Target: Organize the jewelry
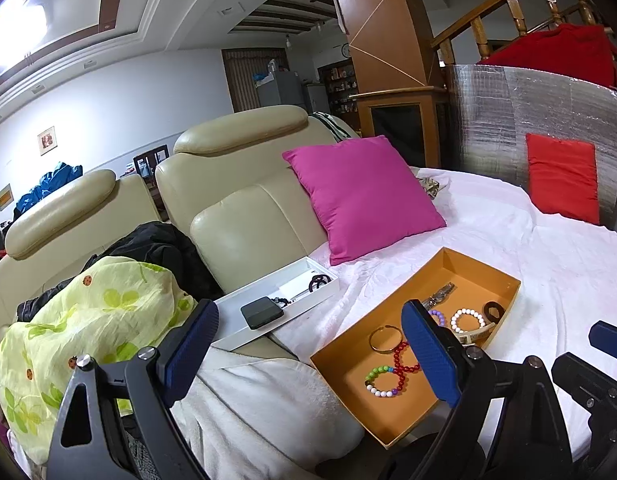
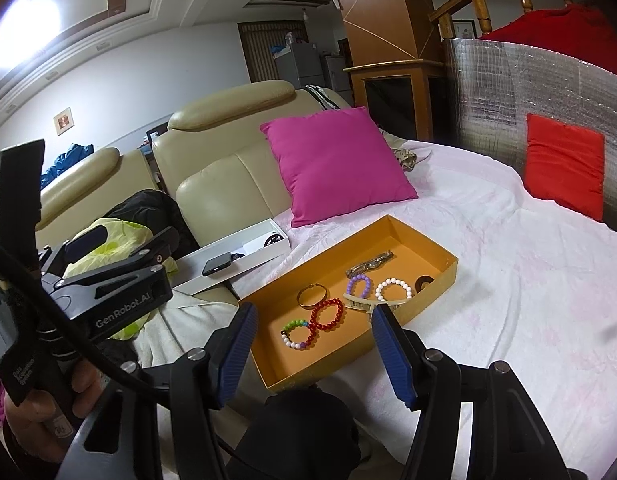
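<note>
An orange box (image 1: pixel 504 276) (image 2: pixel 444 258) lies on the white sheet. Inside it are a gold bangle (image 2: pixel 312 294), a red bead bracelet (image 2: pixel 327 314), a multicoloured bead bracelet (image 2: pixel 295 334), a purple bracelet (image 2: pixel 358 284), a white bead bracelet (image 2: pixel 393 290), a metal watch (image 2: pixel 368 266), a dark ring (image 2: pixel 424 282) and a cream strap (image 2: pixel 366 304). My left gripper (image 1: pixel 312 354) hovers open above the box's near left corner and holds nothing. My right gripper (image 2: pixel 316 358) stands open over the box's near edge, also holding nothing. A hand (image 2: pixel 48 412) holds the left gripper's handle.
A white box (image 1: pixel 232 320) with a black phone (image 1: pixel 262 312) and a small black item (image 1: pixel 320 280) rests on the sofa arm. A pink cushion (image 1: pixel 364 196), a red cushion (image 1: pixel 562 178), a yellow-green cloth (image 1: pixel 88 312) and a silver panel (image 1: pixel 508 120) surround the sheet.
</note>
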